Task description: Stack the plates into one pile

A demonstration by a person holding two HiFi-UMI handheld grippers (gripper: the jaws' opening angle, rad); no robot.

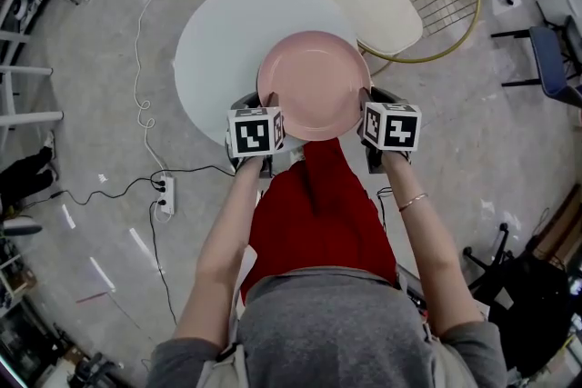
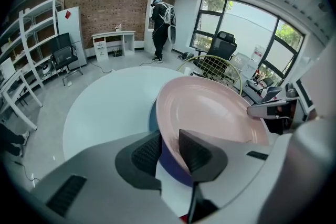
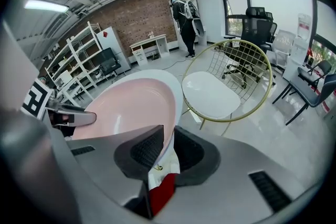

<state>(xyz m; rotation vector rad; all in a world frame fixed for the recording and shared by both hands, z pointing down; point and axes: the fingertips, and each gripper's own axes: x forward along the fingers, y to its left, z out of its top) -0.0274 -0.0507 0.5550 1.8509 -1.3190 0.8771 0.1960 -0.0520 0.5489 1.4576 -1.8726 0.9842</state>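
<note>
Spreading out ahead of both claws is the round white table (image 1: 218, 41), the biggest thing here, with its near edge reaching back to the jaws. Beyond the right claw (image 3: 168, 147), and off to its outer side, stands a gold wire chair (image 1: 455, 23) with a cream seat, on the floor just beside the table.

Between the two claws is the pink plate (image 1: 314, 82). It spans the whole gap from one to the other and overhangs the near edge of the table. Each claw has it by an opposite side of the rim, and the bowl of the plate opens out in front of both.

Under the pink plate, seen from the left claw (image 2: 169, 147), a dark blue plate (image 2: 176, 169) shows as a curved edge right at that claw's jaws and again a little farther ahead. From where I stand, I cannot tell whether the pink one lies flat on it.

The right claw is clamped on the pink plate, with one pad above the rim, one below, and the thin edge pinched between them. The left claw's jaws stand apart around the rim on its side. The pink edge runs between the pads, but they do not look pressed onto it.

Behind the left claw, on the floor, lies a white power strip (image 1: 166, 194).
</note>
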